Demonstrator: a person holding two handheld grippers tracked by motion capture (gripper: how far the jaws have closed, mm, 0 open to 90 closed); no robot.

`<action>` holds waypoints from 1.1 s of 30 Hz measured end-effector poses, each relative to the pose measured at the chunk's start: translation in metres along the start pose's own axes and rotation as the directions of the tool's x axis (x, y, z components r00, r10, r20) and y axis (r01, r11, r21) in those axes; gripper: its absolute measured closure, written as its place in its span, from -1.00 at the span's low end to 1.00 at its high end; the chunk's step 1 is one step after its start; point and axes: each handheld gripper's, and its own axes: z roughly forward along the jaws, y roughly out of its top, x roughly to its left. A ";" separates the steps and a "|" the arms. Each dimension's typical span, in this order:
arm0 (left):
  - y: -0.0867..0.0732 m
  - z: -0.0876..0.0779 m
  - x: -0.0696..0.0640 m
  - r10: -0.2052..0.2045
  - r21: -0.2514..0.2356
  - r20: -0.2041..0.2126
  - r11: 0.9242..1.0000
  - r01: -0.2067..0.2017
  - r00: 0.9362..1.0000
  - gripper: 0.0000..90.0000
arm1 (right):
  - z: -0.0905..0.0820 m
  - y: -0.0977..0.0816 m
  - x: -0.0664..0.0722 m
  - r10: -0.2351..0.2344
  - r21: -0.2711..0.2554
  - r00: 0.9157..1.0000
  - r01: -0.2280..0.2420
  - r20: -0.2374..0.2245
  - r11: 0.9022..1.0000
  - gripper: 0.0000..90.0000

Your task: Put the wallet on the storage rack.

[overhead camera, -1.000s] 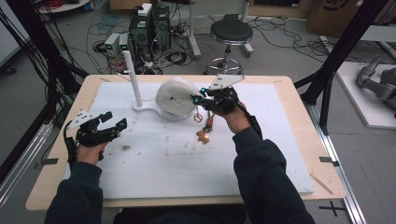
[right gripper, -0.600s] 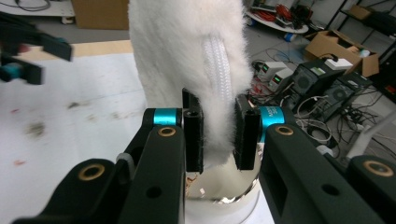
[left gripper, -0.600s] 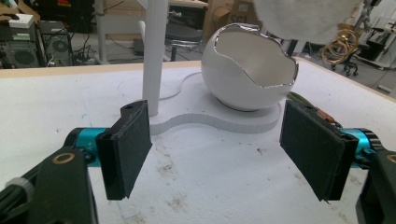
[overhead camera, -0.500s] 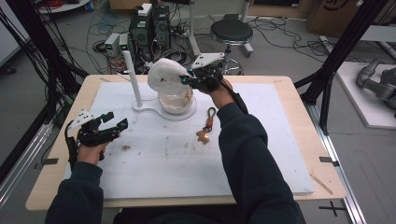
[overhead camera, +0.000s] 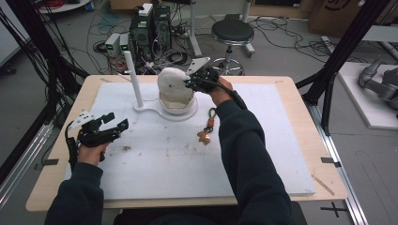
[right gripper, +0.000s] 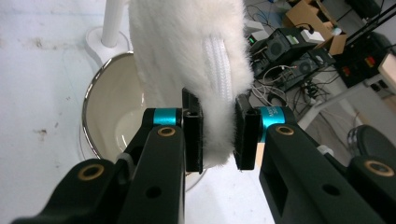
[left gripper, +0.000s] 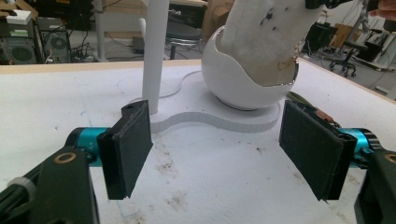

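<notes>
**Right gripper holds a furry white object over a bowl**

We see the right gripper (right gripper: 218, 133) clamped on a fluffy white fur-covered soft object (right gripper: 187, 56), its two black pads pinching the lower edge beside a white zip-like strip. In the high view, this right gripper (overhead camera: 191, 84) holds the soft object (overhead camera: 172, 84) upright, its lower end inside a glossy white round bowl (overhead camera: 178, 108). The bowl sits on a flat white base with a thin white upright post (overhead camera: 134, 79) just to its left. A small brown and orange keychain (overhead camera: 206, 131) lies on the white sheet near the right forearm. The left gripper (overhead camera: 112, 127) rests well apart at the left of the tabletop (overhead camera: 300, 89); its jaws stand wide with nothing between them.
</notes>
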 end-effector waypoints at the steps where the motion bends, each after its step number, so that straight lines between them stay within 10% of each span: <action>1: 0.000 0.000 0.000 0.000 0.000 0.000 1.000 0.000 1.000 -0.44 | 0.000 0.000 0.001 -0.013 0.009 1.000 0.013 0.009 1.000 0.73; 16: 0.000 0.001 -0.001 -0.001 0.007 0.006 1.000 0.001 1.000 -0.43 | 0.037 -0.006 0.027 -0.184 0.164 0.983 0.180 0.007 0.970 0.73; 21: -0.001 0.001 -0.001 -0.002 0.009 0.007 1.000 0.002 1.000 -0.43 | 0.035 -0.011 0.023 -0.089 0.151 0.996 0.091 -0.019 0.984 0.40; 23: -0.001 0.002 -0.002 -0.002 0.011 0.008 1.000 0.002 1.000 -0.43 | 0.025 -0.011 0.017 0.053 0.031 0.998 -0.052 -0.041 0.998 0.13; 24: -0.001 0.002 -0.002 0.002 0.015 0.008 1.000 -0.002 1.000 -0.43 | 0.025 -0.011 0.017 0.053 0.031 0.998 -0.052 -0.041 0.998 0.13; 33: -0.001 0.001 -0.002 -0.004 0.012 0.012 1.000 0.003 1.000 -0.42 | 0.006 -0.021 0.012 0.251 -0.072 0.961 -0.261 -0.118 0.963 0.03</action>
